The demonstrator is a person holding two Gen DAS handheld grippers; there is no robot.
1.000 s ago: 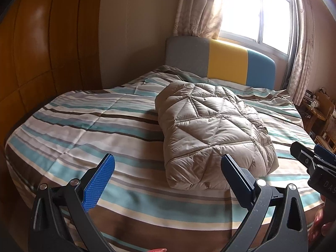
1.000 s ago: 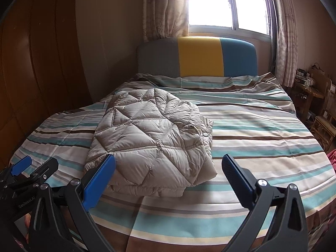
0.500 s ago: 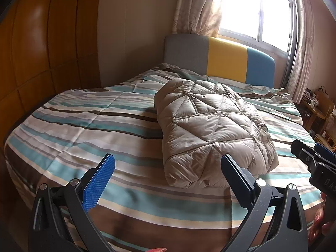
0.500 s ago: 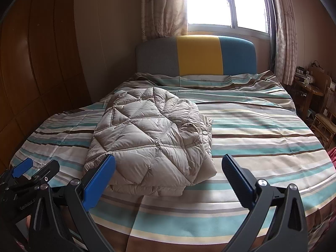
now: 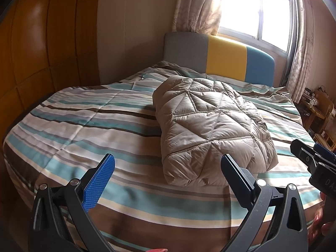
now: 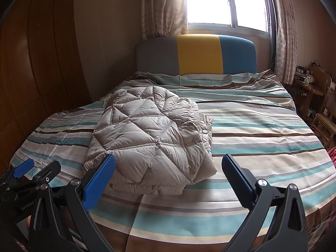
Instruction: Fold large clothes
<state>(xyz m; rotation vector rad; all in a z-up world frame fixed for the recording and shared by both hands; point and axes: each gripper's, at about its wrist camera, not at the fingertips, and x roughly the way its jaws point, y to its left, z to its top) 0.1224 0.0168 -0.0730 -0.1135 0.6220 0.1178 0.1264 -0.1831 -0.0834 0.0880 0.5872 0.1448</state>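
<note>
bed (image 6: 262, 130) with striped cover fills both views. jacket (image 6: 151, 136), quilted beige, is seen folded into a thick bundle on the bed, left of centre in the right view, long axis running from near edge toward the headboard (image 6: 197, 56). jacket lies ahead and right of the left tool (image 5: 168, 174), ahead and left of the right tool (image 6: 169, 174); neither is clearly nearer. both tools are held wide open over the near bed edge, nothing gripped, nothing touched. fold is judged done or nearly so; any next grasp would be taken at the near edge.
</note>
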